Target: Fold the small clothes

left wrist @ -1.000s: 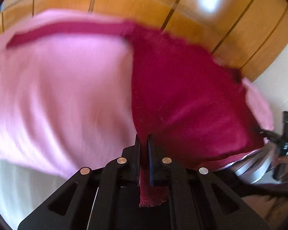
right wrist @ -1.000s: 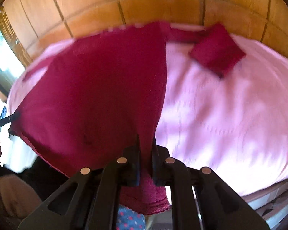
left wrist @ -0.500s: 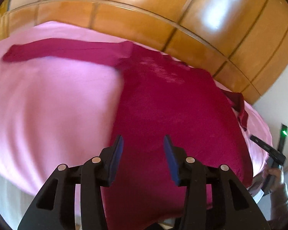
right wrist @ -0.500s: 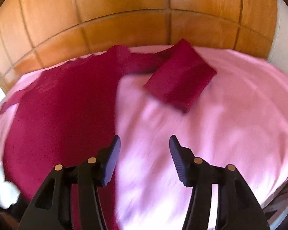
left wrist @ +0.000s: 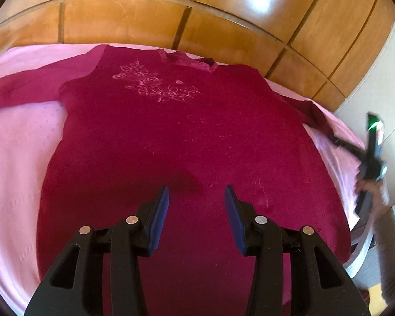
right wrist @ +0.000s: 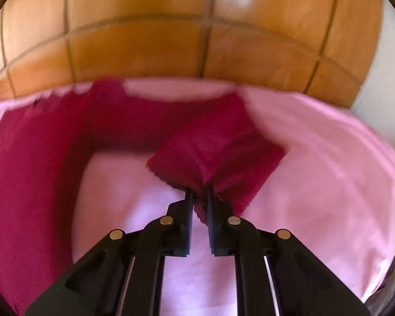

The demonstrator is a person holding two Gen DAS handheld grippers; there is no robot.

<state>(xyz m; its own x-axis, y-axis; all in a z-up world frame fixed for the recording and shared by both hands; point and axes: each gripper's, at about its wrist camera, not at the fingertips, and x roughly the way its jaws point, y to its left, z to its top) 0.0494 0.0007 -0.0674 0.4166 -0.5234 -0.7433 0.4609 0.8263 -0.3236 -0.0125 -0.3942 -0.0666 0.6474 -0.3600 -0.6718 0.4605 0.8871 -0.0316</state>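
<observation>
A dark red sweater [left wrist: 176, 137] with a pink flower pattern on the chest lies spread flat on the pink bedsheet [left wrist: 21, 158], neck toward the wooden wall. My left gripper [left wrist: 196, 202] hangs open over its lower part with nothing between the blue pads. In the right wrist view the sweater's sleeve [right wrist: 218, 147] is doubled back, and my right gripper [right wrist: 198, 197] is shut on its cuff end. The sweater's body [right wrist: 26, 173] fills the left of that view. From the left wrist view the right gripper [left wrist: 337, 141] shows at the sleeve's tip, held by a hand [left wrist: 368, 187].
A glossy wooden panelled wall [left wrist: 197, 21] runs along the far side of the bed. A pale wall [left wrist: 381, 100] stands at the right. The bed's near right edge [left wrist: 355, 260] drops off beside the person's grey sleeve [left wrist: 392, 250].
Both grippers let go of the sweater's hem and it dropped flat on the bed. The left stayed open over it. The right swung right to the sleeve and shut on its cuff.
</observation>
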